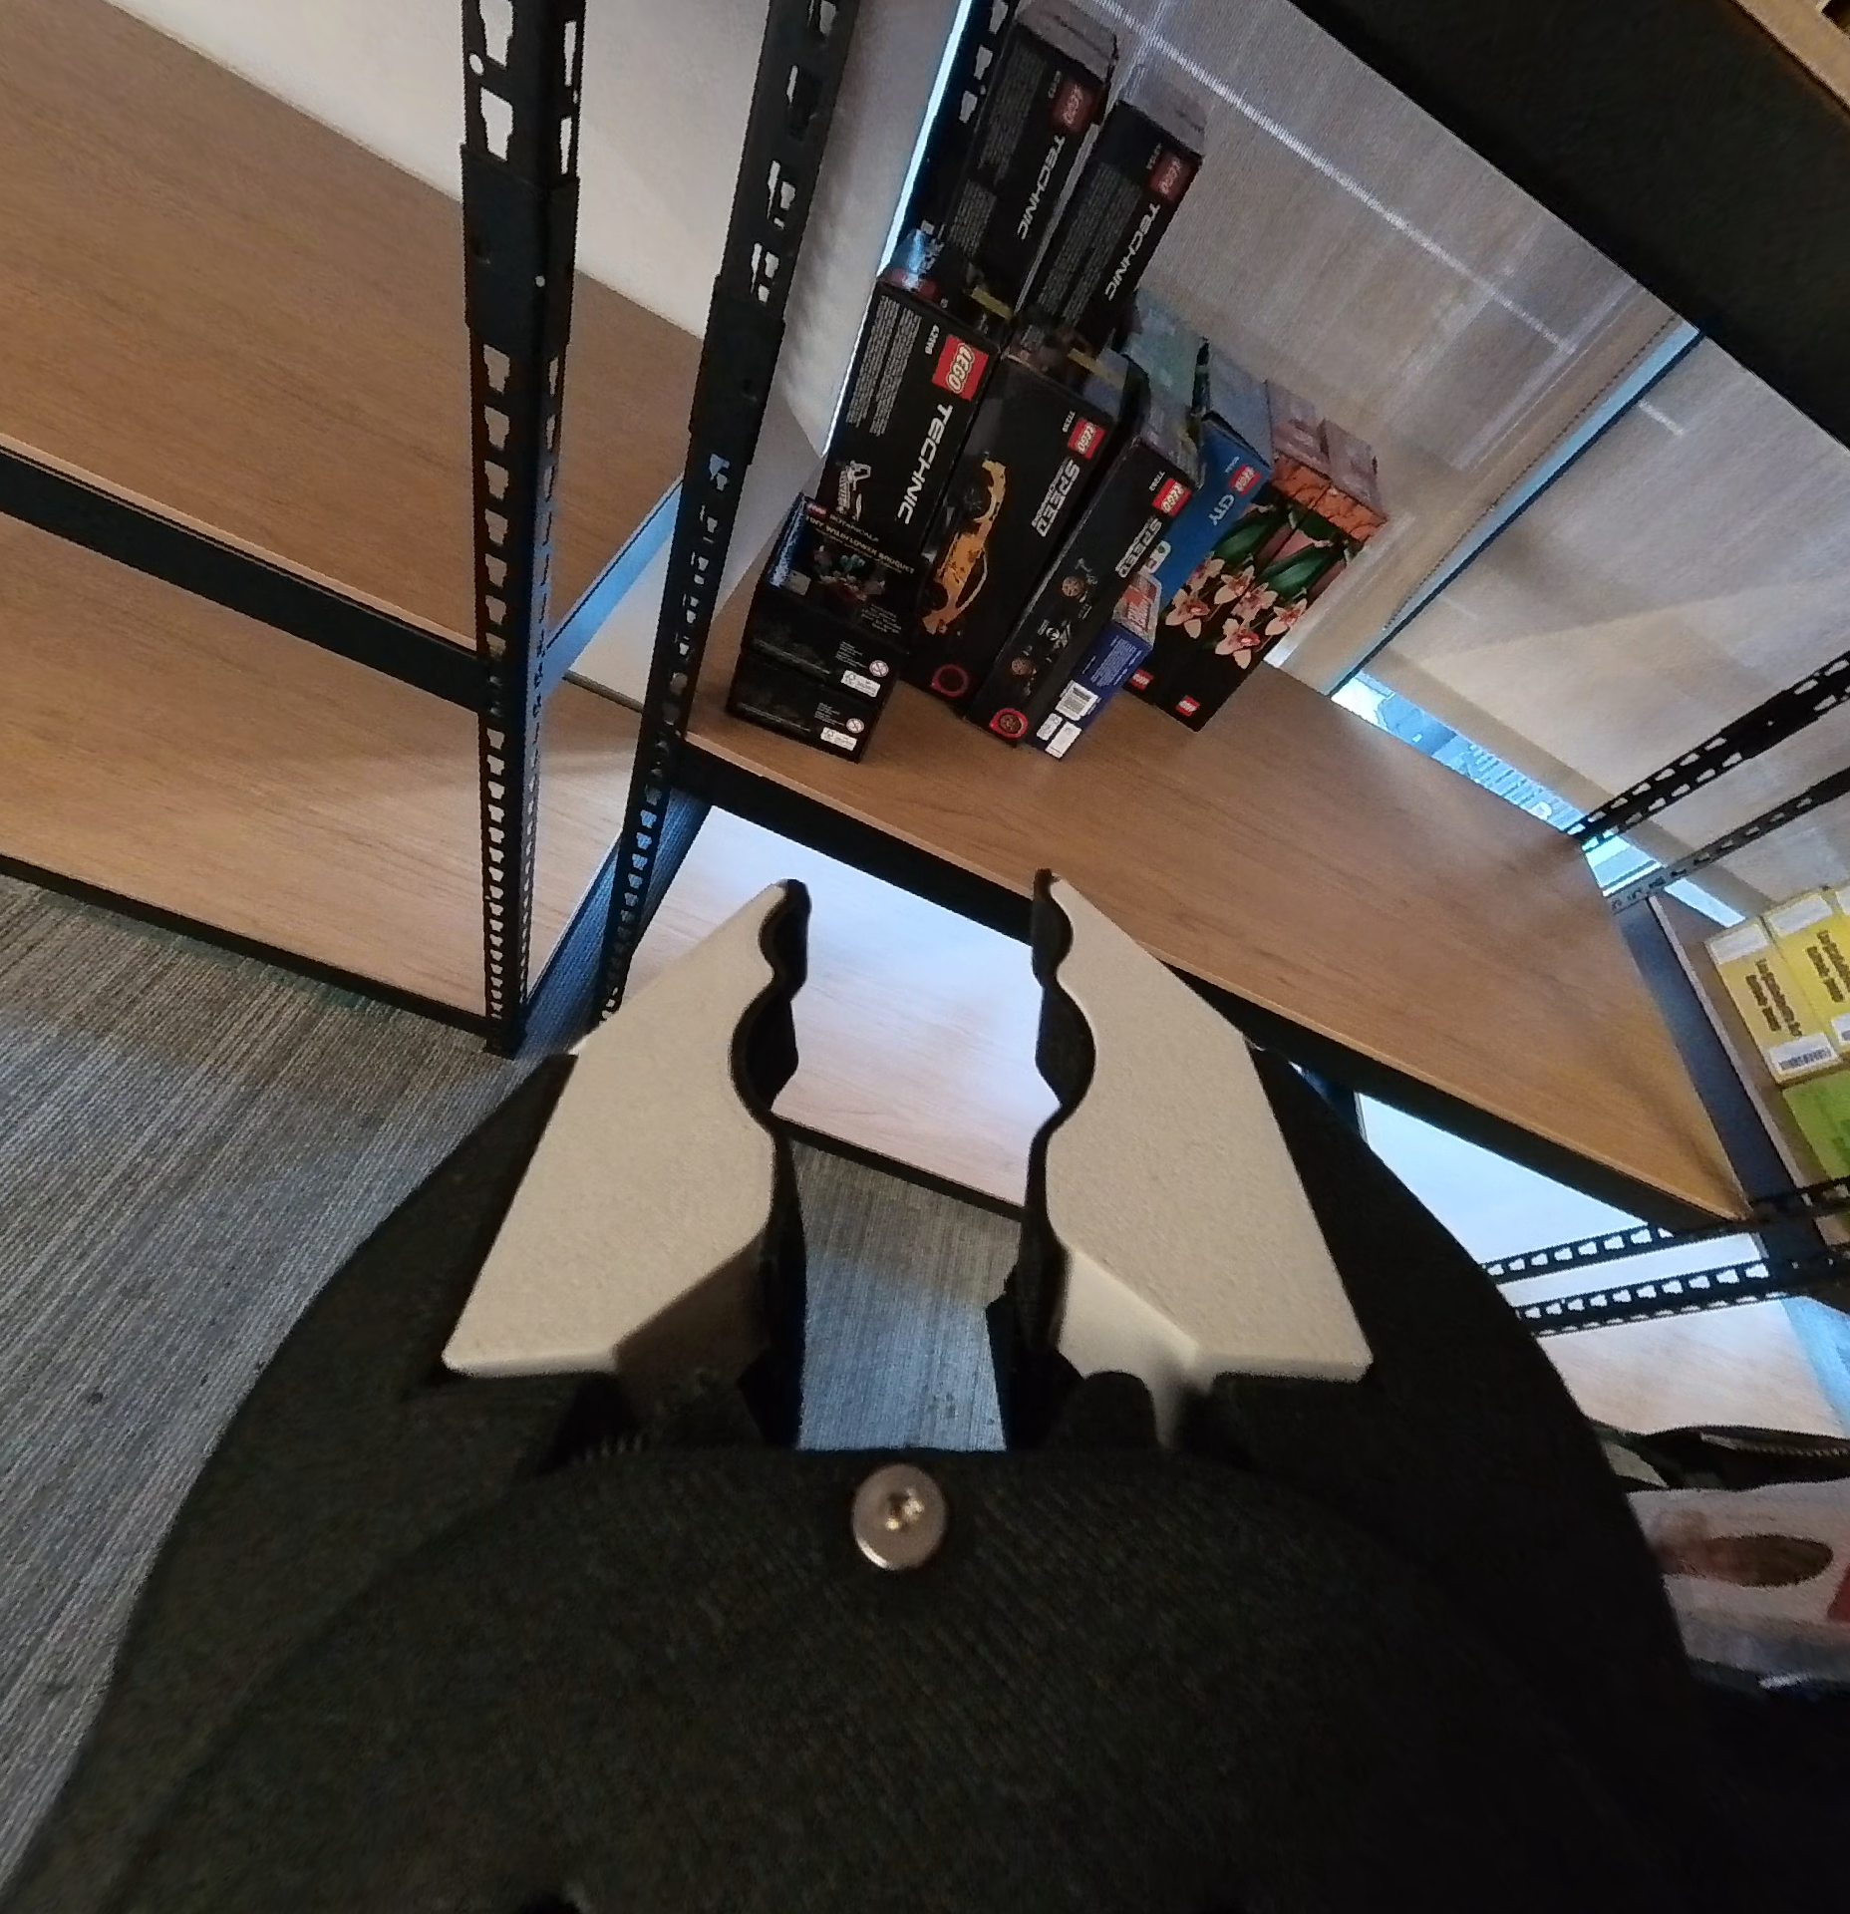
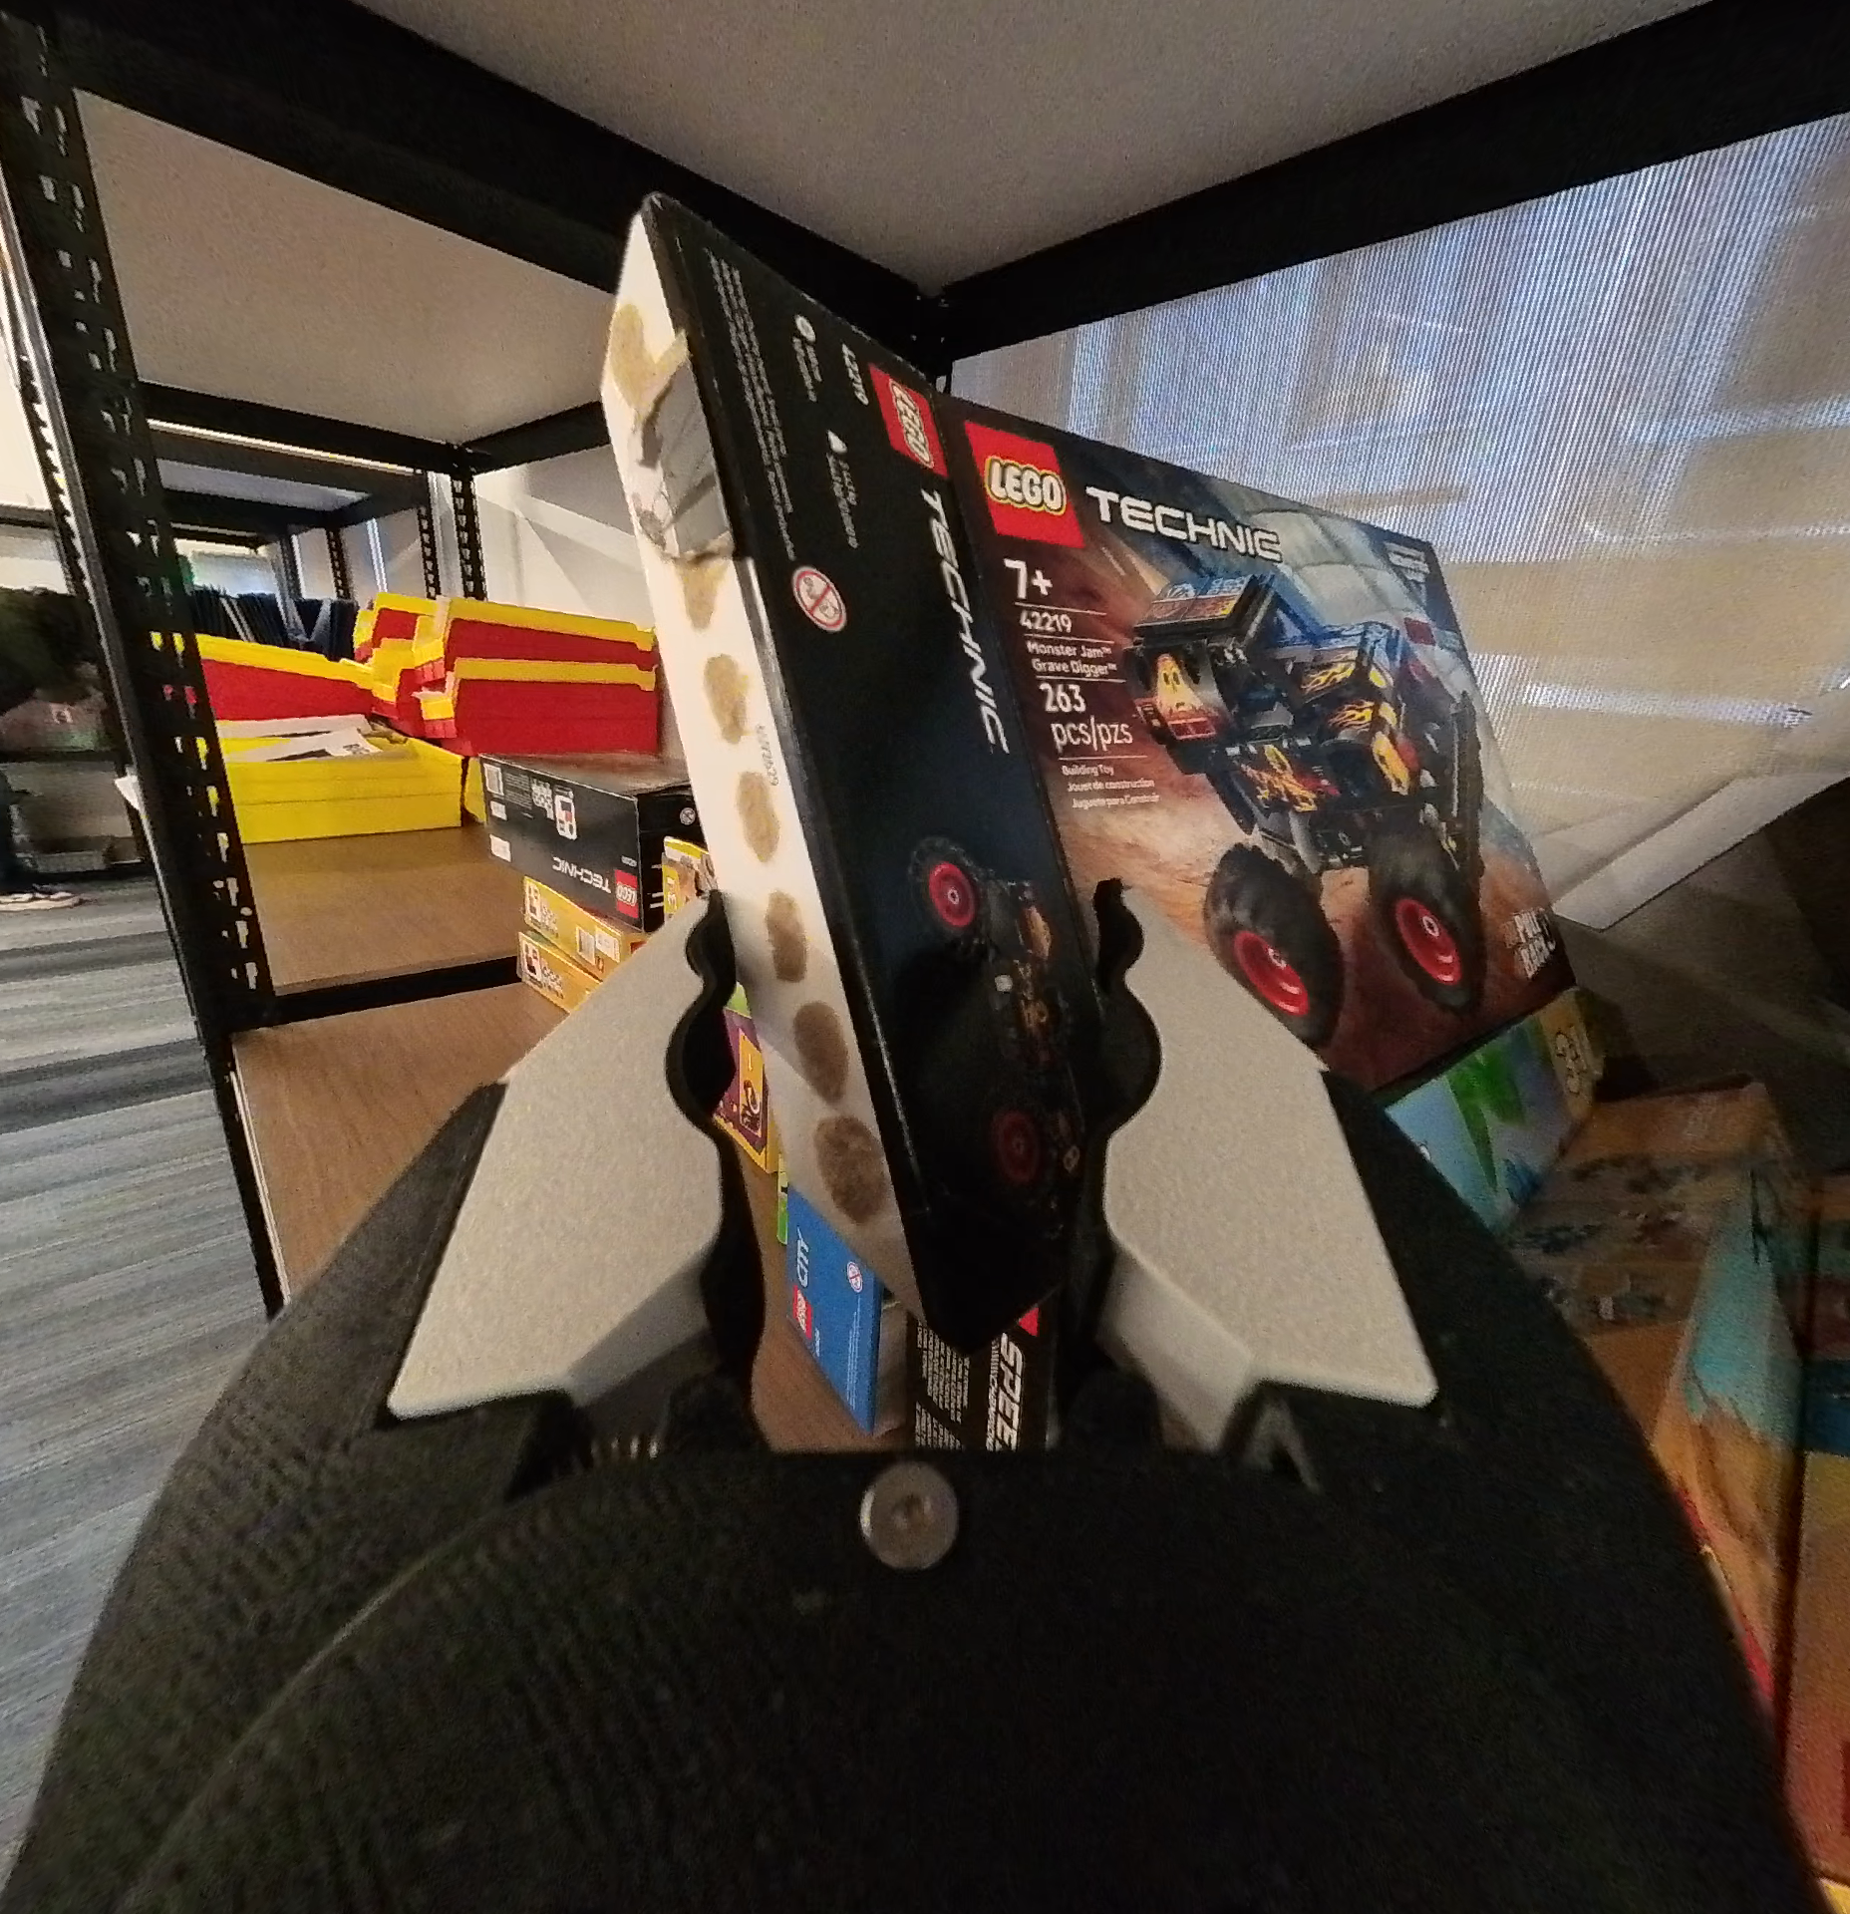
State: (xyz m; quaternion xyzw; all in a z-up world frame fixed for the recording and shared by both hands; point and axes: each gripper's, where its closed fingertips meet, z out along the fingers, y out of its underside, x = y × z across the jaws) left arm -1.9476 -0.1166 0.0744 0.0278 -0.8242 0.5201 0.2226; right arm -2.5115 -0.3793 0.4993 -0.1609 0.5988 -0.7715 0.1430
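Left wrist view: your left gripper (image 1: 916, 901) hangs with fingers apart and empty, before a wooden shelf (image 1: 1263, 829) carrying upright toy boxes (image 1: 1014, 528).

Right wrist view: your right gripper (image 2: 905, 911) fingers clamp a tilted black toy box (image 2: 890, 725); stacked boxes (image 2: 589, 849) lie beyond.

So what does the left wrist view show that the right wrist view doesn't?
Only the left wrist view: open, empty left tongs, a row of toy boxes standing on a wooden shelf, and yellow packets at far right.
Only the right wrist view: right tongs gripping a black truck box, plus red and yellow trays.
Both: black metal racking and grey carpet.
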